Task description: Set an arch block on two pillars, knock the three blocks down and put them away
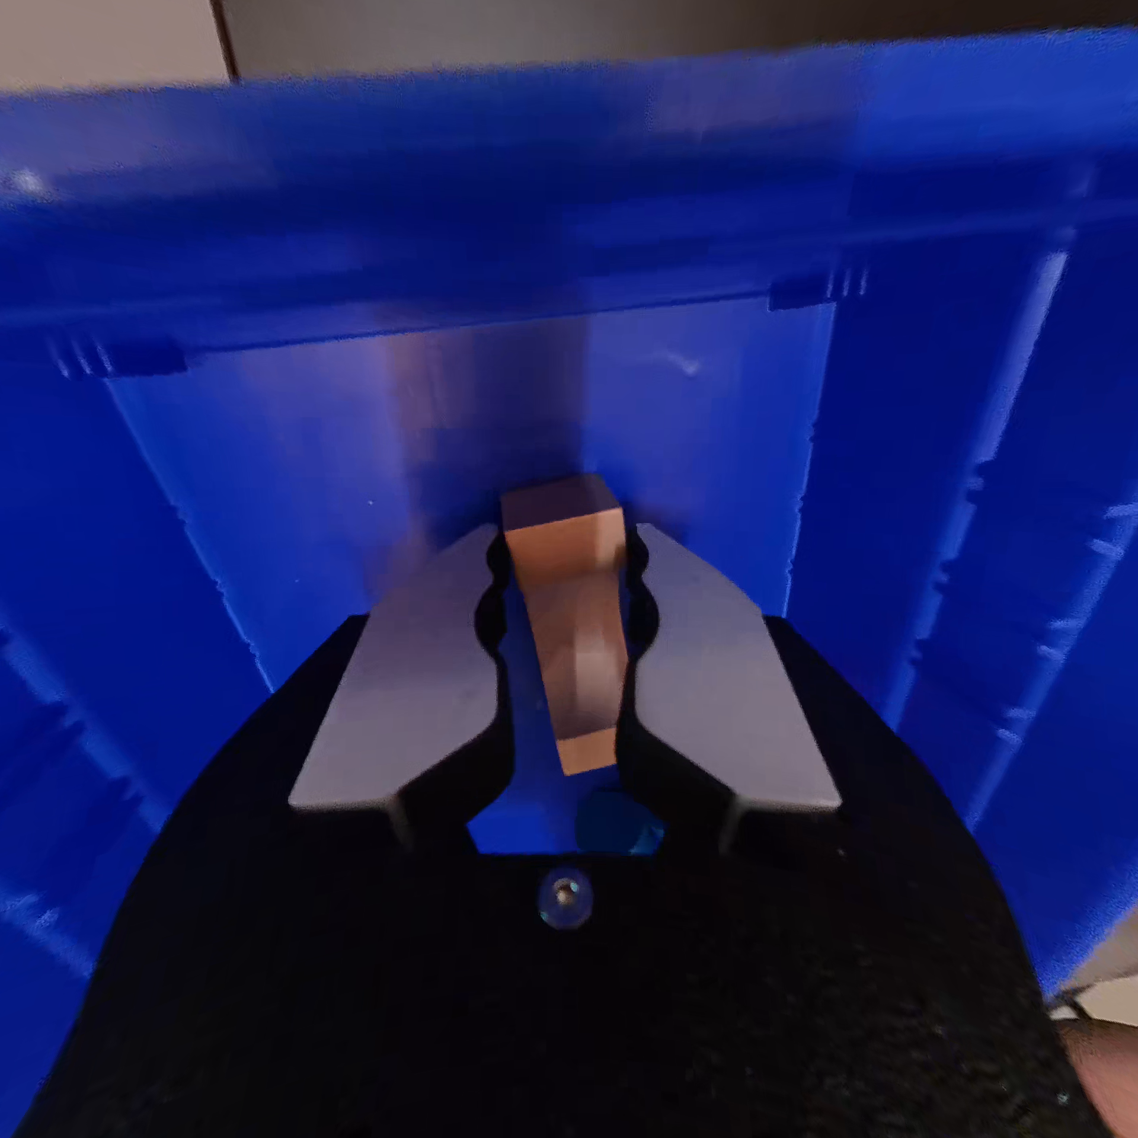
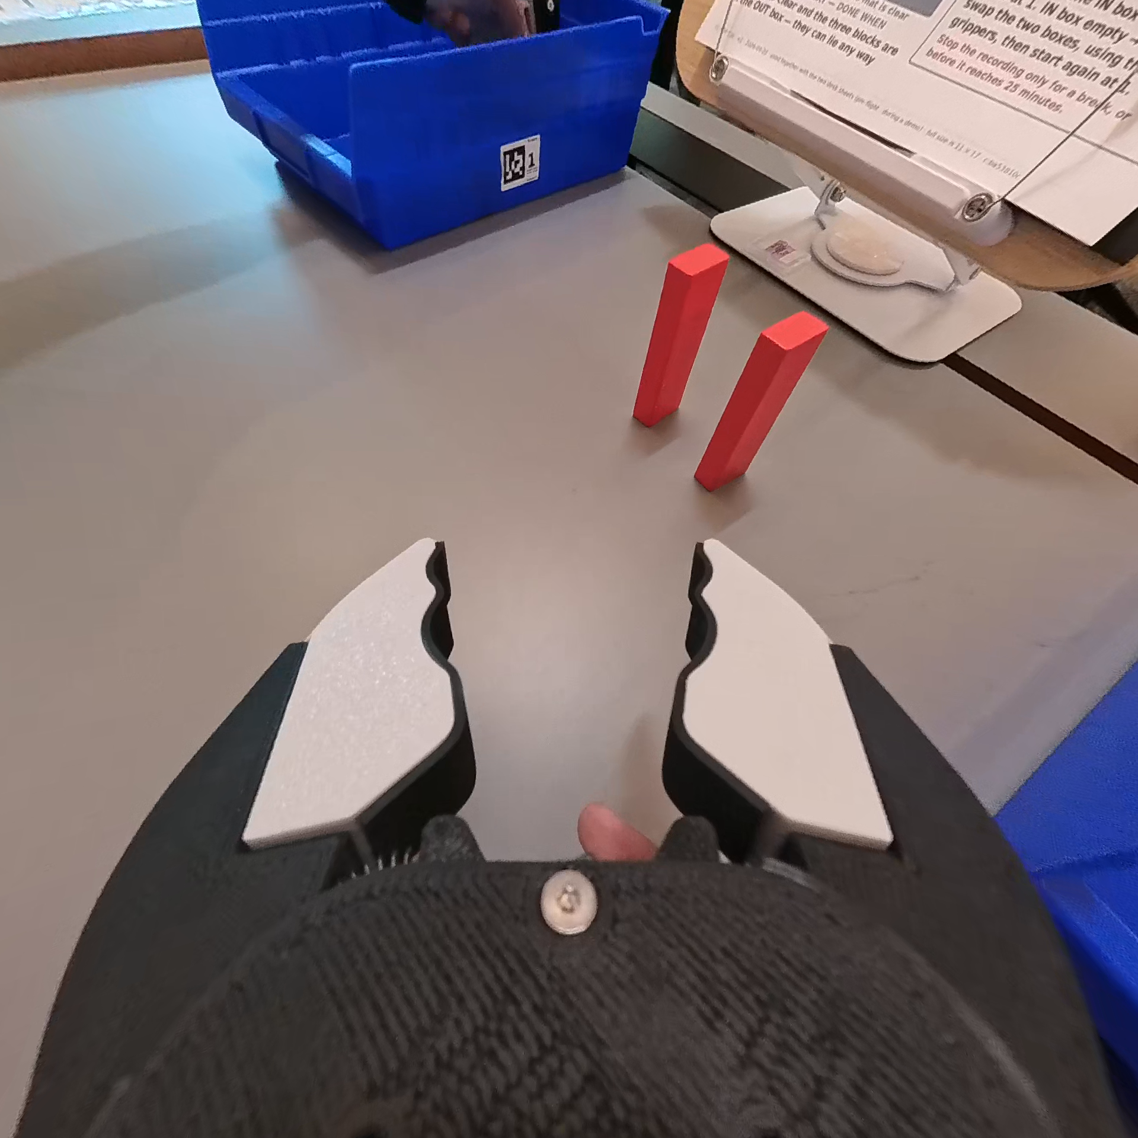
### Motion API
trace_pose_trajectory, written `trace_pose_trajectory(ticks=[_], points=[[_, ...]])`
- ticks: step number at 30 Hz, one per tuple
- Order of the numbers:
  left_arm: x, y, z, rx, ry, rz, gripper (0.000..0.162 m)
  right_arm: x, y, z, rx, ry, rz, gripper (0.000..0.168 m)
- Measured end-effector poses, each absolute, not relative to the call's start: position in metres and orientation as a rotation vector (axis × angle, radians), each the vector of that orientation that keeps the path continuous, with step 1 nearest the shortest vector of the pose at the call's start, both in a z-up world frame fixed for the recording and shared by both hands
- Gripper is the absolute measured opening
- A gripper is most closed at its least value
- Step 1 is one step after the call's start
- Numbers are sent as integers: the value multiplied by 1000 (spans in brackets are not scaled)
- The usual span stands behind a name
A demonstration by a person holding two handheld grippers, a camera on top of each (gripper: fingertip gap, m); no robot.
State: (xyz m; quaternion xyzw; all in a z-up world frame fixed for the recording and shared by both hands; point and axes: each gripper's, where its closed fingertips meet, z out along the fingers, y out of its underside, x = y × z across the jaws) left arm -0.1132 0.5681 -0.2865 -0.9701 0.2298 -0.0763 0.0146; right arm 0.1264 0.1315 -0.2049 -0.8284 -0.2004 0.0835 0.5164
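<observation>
In the left wrist view my left gripper (image 1: 566, 542) is inside a blue plastic bin (image 1: 554, 203) and is shut on a long wooden block (image 1: 573, 622) that looks tan-orange in the blue light. The block points toward the bin's far wall. In the right wrist view my right gripper (image 2: 569, 548) is open and empty above the grey table (image 2: 246, 431). Two red blocks (image 2: 680, 335) (image 2: 760, 403) stand upright on the table ahead and to its right, apart from each other. The blue bin (image 2: 431, 117) stands at the back of the table, with the left gripper partly showing inside it.
A white stand (image 2: 874, 277) holding a printed sheet (image 2: 985, 68) sits at the back right near the table edge. Another blue container's edge (image 2: 1084, 862) shows at the lower right. A fingertip (image 2: 609, 837) shows between the right gripper's finger bases. My hands' fingertips stand some 50 centimeters from each other.
</observation>
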Motion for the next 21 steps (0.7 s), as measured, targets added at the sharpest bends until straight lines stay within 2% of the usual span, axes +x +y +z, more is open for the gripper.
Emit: trace_pose_trajectory(ticks=[1, 4, 7, 12, 17, 21], points=[[-114, 568, -286, -3001, 748, -232, 36, 127, 133, -206, -1990, -479, 203, 76], [-120, 572, -281, -2911, 888, -164, 36, 129, 137, -207, -1994, -453, 207, 76], [-118, 580, -253, -2758, 920, -225, 36, 127, 141, -200, -1972, -437, 215, 75], [-93, 566, -158, -2349, 1022, -509, 34, 116, 154, -174, -1910, -481, 216, 75], [-53, 484, -57, -1897, 1178, -959, 35, 87, 182, -121, -1773, -560, 322, 72], [-26, 392, -8, -1537, 1351, -1270, 34, 56, 205, -71, -1633, -630, 470, 70]])
